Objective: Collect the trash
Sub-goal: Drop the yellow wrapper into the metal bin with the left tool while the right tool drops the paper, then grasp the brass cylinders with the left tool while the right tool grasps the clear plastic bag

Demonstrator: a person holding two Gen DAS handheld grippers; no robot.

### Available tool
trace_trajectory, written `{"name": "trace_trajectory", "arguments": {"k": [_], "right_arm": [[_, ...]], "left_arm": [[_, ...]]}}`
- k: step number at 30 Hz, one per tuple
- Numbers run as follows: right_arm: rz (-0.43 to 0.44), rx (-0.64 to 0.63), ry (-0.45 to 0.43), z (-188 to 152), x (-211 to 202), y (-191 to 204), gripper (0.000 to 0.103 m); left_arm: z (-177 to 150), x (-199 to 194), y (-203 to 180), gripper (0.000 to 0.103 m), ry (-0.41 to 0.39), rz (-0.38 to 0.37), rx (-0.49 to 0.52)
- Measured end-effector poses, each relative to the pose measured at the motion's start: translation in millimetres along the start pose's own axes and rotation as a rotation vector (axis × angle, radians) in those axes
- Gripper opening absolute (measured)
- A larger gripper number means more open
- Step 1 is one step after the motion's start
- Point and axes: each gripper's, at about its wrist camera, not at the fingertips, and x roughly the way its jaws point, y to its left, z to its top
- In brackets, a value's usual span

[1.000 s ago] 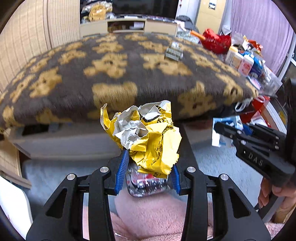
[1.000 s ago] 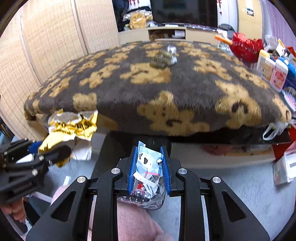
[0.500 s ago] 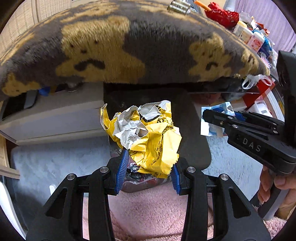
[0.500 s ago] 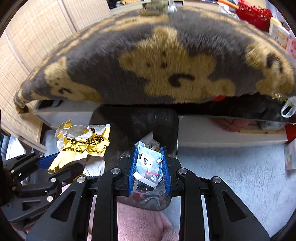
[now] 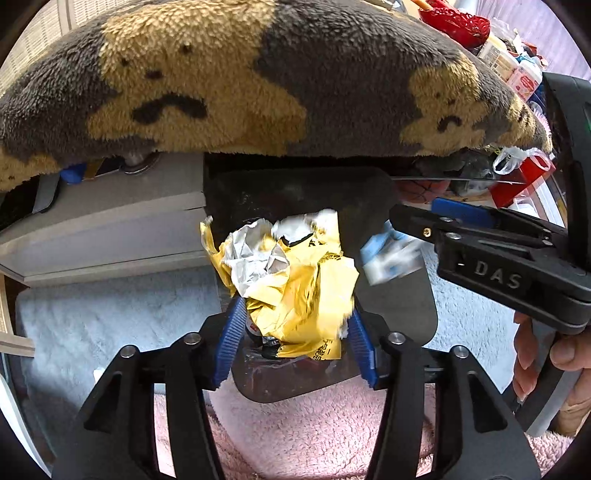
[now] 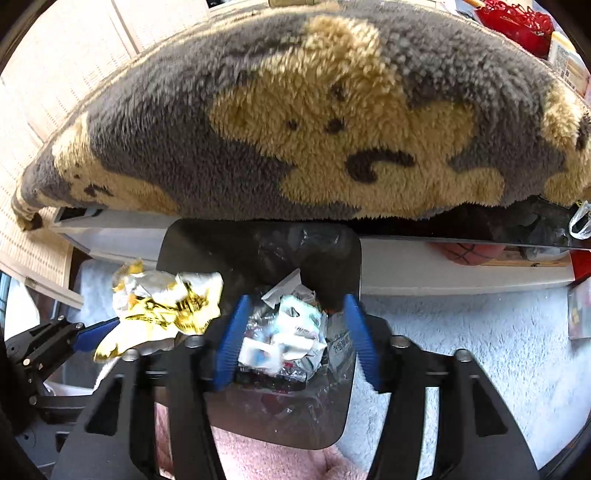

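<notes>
My left gripper (image 5: 295,332) has its jaws spread a little wider than the crumpled yellow and silver wrapper (image 5: 291,284), which sits between them above the black trash bin (image 5: 399,314). My right gripper (image 6: 293,332) is open over the bin (image 6: 258,254); the blue and white wrapper (image 6: 288,332) is loose between the blue pads, over other trash in the bin. In the left wrist view the blue and white wrapper (image 5: 388,258) is blurred in the air beside the right gripper. The yellow wrapper also shows in the right wrist view (image 6: 162,306).
A grey and tan bear-patterned blanket (image 5: 258,81) overhangs a low table just behind the bin. A pale fluffy rug (image 6: 461,350) covers the floor. A pink fleece sleeve (image 5: 314,435) lies below the grippers. Bottles and a red basket (image 5: 461,22) crowd the far right.
Both grippers dropped lower over the bin. Both sets of jaws have opened, and the blue and white wrapper has come loose from the right gripper.
</notes>
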Motion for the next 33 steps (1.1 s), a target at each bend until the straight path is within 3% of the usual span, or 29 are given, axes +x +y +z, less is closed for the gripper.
{"name": "trace_trajectory", "arguments": {"k": [2, 4, 6, 8, 20, 33], "right_arm": [[-0.019, -0.004, -0.015, 0, -5, 0, 0.070], [-0.042, -0.009, -0.033, 1, -11, -1, 0.081], [-0.064, -0.016, -0.056, 1, -18, -2, 0.092], [-0.091, -0.028, -0.083, 1, -27, -2, 0.099], [-0.106, 0.028, -0.184, 7, -84, -32, 0.100], [-0.104, 0.049, -0.294, 63, -120, -52, 0.100]], "left_arm": [[0, -2, 1, 0.059, -0.005, 0.006, -0.001], [0, -8, 2, 0.069, -0.018, 0.016, 0.000], [0, -15, 2, 0.086, -0.038, 0.030, -0.003], [-1, -22, 2, 0.094, -0.056, 0.039, -0.003], [3, -73, -3, 0.095, -0.147, 0.059, 0.026], [70, -103, -14, 0.095, -0.241, 0.057, 0.045]]}}
